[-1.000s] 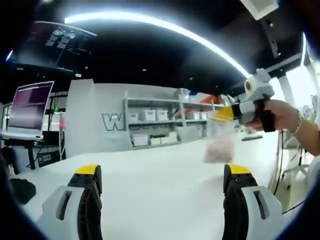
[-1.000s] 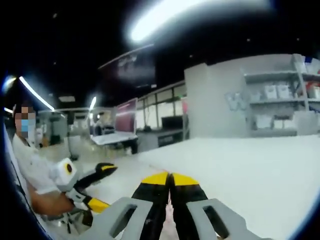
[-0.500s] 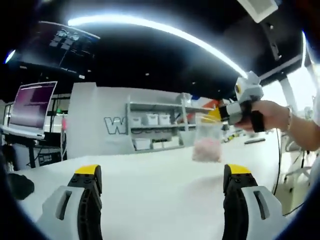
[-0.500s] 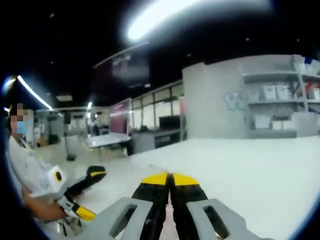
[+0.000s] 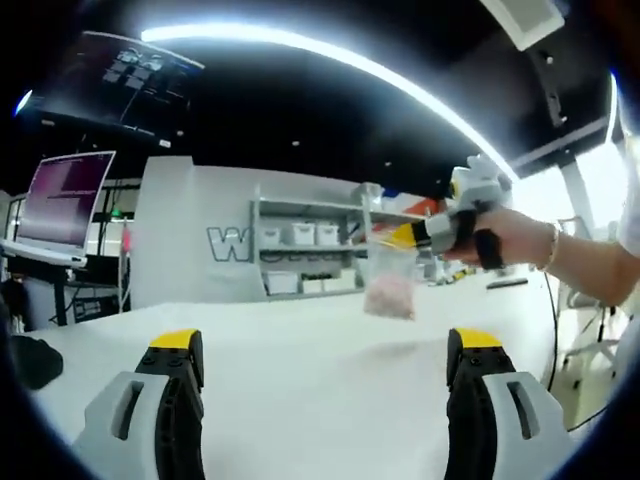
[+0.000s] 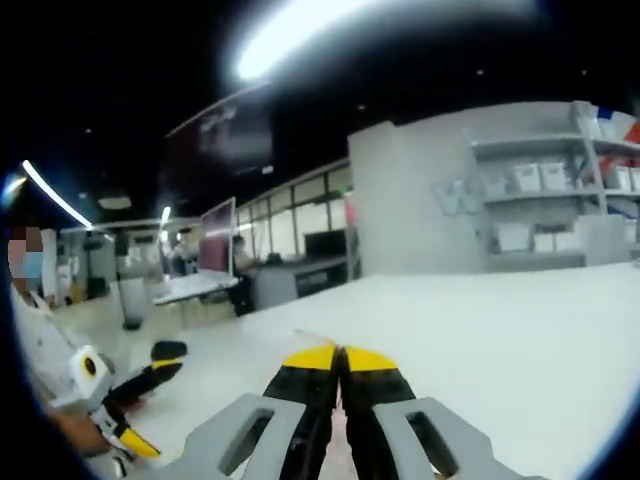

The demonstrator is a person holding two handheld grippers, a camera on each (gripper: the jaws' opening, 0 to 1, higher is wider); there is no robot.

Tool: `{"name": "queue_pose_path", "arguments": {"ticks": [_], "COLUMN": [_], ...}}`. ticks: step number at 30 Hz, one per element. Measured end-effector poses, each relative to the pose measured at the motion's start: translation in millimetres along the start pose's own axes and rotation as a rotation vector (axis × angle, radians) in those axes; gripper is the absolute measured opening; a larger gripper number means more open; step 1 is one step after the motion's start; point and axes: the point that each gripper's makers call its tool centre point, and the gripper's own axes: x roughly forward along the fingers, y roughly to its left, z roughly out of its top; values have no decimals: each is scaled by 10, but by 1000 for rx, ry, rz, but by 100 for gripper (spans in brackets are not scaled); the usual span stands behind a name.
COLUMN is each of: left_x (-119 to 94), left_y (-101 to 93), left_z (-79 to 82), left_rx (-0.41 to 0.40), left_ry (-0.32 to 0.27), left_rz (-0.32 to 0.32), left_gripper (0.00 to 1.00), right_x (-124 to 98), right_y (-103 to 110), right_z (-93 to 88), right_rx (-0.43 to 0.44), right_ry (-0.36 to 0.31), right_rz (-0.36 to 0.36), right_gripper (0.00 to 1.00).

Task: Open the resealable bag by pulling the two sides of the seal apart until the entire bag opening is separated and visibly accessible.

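Observation:
A clear resealable bag [image 5: 390, 287] with pinkish contents hangs above the white table [image 5: 320, 390]. In the left gripper view, my right gripper [image 5: 408, 237] comes in from the right, held by a hand, and is shut on the bag's top edge. My left gripper [image 5: 325, 345] stands open low over the table, its yellow-tipped jaws wide apart and nothing between them, well short of the bag. In the right gripper view, my right gripper [image 6: 338, 357] has its jaws pressed together, with the bag mostly hidden under them. The left gripper [image 6: 150, 365] shows open at the lower left.
A grey shelf unit [image 5: 310, 245] with white bins stands behind the table by a white wall. A monitor [image 5: 68, 188] sits at the far left. A dark object [image 5: 30, 360] lies at the table's left edge. A person in white [image 6: 40, 350] is at the left.
In the left gripper view, the right gripper and the hanging bag have shifted left and come nearer. In the right gripper view, the left gripper has slid lower and further left.

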Motion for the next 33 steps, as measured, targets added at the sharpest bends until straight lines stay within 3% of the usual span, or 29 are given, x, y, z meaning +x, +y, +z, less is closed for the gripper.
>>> {"name": "queue_pose_path", "arguments": {"ticks": [9,33], "left_x": [7,10], "left_y": [-20,-19], "left_z": [-38,-110], "left_rx": [24,50], "left_ry": [10,33], "left_rz": [-3,0], "left_gripper": [100,100], "right_x": [198,718], "right_y": [-120,-547], "right_z": [78,145], "right_rx": [-33,3], "right_ry": [4,39], "right_rz": [-24,-81], "right_gripper": [0,0]}}
